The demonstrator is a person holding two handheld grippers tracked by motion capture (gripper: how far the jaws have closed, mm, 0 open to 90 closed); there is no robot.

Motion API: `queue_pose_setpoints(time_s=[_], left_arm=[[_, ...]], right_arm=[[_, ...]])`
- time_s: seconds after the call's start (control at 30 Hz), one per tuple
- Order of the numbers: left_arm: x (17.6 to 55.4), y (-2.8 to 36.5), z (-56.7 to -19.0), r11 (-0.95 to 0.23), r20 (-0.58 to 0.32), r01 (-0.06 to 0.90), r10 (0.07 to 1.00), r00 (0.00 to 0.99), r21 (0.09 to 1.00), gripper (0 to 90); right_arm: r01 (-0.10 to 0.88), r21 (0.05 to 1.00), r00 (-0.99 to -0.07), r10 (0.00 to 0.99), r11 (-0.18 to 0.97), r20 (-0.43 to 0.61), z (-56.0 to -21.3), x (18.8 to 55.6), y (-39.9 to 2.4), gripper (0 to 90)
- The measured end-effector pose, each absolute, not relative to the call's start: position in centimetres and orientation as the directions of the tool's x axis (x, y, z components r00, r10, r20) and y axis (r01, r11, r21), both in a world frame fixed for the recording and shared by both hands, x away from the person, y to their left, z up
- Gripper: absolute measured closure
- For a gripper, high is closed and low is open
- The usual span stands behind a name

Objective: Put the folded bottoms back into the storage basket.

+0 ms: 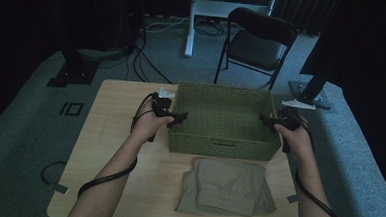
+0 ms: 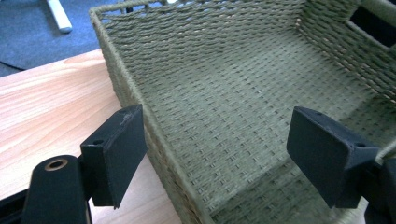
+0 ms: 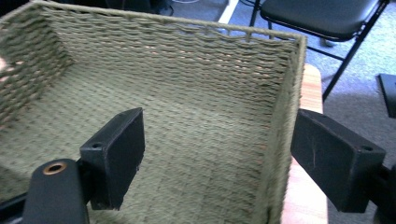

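Nearest the person, a folded cloth (image 1: 225, 186) lies flat on the table (image 1: 104, 149), just in front of the basket (image 1: 224, 121) and apart from it. It is judged to have been left there within easy reach, ready to be put in once the basket is set.

The basket stands on the middle of the table, its open top up and nothing to be seen inside it. It is flanked by the two tools, one at each short end, which suggests it is being handled by both sides at once so that it stays level.

The left gripper (image 1: 176, 119) is held at the left wall. In the left gripper view its jaws are apart, one outside the wall over the wood and one over the woven floor, so the rim (image 2: 154, 140) is straddled but not pressed.

The right gripper (image 1: 267, 120) is held at the right wall in the same manner. In the right gripper view the rim (image 3: 282, 135) runs up between the jaws, which stand wide and touch nothing. Neither wall is clamped, so the basket rests on the table by its own weight.

Beyond the table, a chair (image 1: 257, 44) stands on the floor, well apart from the work.
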State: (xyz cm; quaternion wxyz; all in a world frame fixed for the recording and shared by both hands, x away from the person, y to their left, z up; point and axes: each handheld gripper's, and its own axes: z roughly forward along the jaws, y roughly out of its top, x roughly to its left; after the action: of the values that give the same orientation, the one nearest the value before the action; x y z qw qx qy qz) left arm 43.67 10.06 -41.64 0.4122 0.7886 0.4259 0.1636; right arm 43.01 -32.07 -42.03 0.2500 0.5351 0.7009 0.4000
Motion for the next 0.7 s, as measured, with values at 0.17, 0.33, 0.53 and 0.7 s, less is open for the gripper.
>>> queue_pose_setpoints(time_s=[0.17, 0.33, 0.53, 0.7], left_arm=[[42.7, 10.0, -41.6, -0.291, -0.107, 0.532, 0.796, 0.595, 0.795, 20.8], [41.4, 9.5, -41.4, -0.304, -0.107, 0.514, 0.774, 0.624, 0.802, 20.8], [39.6, 8.9, -41.4, -0.333, -0.090, 0.493, 0.750, 0.655, 0.804, 20.7], [38.5, 8.3, -41.8, -0.326, -0.110, 0.493, 0.737, 0.667, 0.807, 20.7]], right_arm=[[0.530, 0.837, -0.347, 0.936, 0.135, 0.068, -41.8, 41.5, -31.3, 16.6], [0.509, 0.847, -0.371, 0.927, 0.149, 0.060, -41.9, 40.0, -30.6, 16.1], [0.486, 0.859, -0.410, 0.910, 0.161, 0.062, -42.1, 38.1, -29.9, 16.1], [0.470, 0.867, -0.423, 0.905, 0.168, 0.053, -42.1, 37.0, -29.6, 16.1]])
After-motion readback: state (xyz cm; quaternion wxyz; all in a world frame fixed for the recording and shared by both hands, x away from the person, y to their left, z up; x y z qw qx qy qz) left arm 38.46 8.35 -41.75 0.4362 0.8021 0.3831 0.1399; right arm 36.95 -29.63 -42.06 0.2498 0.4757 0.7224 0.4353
